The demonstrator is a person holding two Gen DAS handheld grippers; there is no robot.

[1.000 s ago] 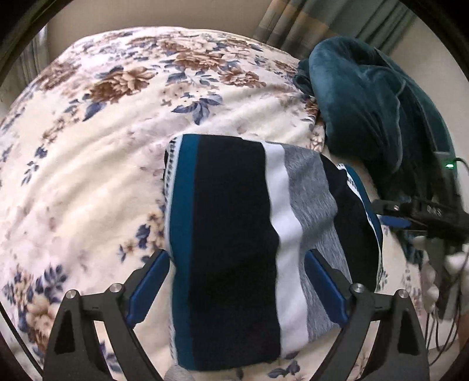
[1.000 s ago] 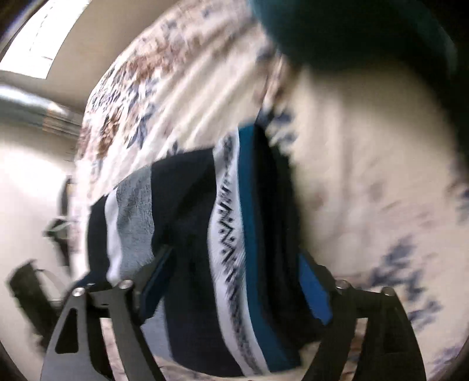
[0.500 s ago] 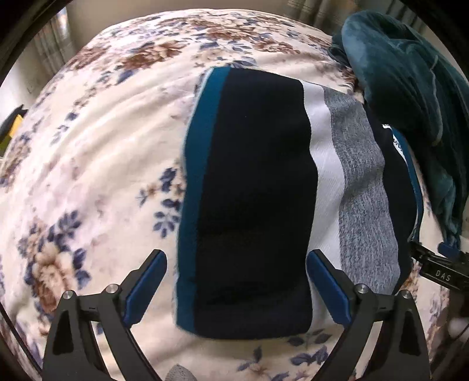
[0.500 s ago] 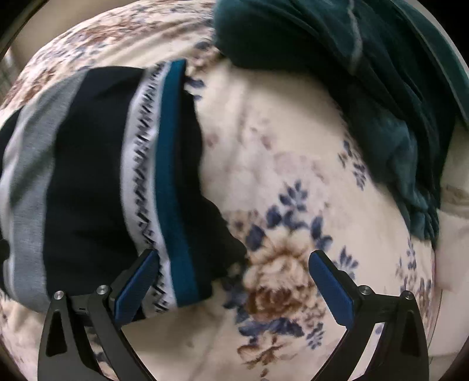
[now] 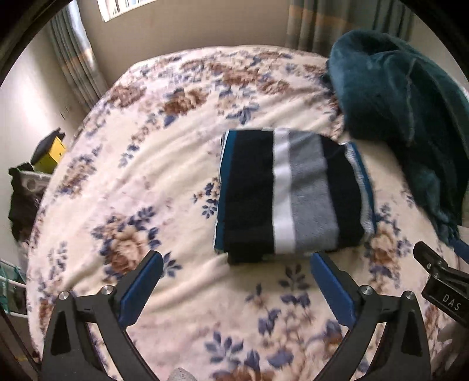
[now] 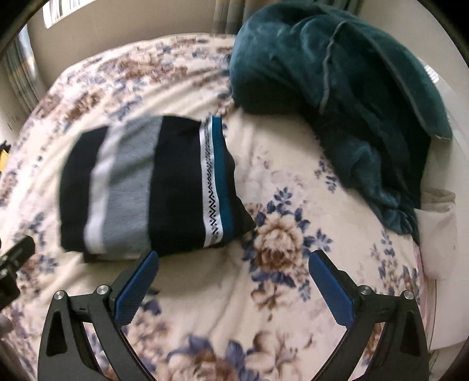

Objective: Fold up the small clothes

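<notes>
Daylight is coming through a window [image 5: 123, 7] at the upper left, with striped curtains [image 5: 73, 61] hanging beside beige walls [image 5: 26, 96] behind the floral-covered bed [image 5: 146, 164].

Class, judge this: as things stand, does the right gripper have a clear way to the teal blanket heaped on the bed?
Probably yes. The right gripper is open and empty, only bare floral bedspread lies between it and the teal blanket, and the folded striped garment sits off to its left.

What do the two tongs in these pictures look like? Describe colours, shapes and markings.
The left tongs and the right tongs match: black angled arms with triangular cut-outs and silver bolts, each tipped with a flat blue textured pad. The neighbouring black body, seen from the left wrist, reads "DAS".
</notes>
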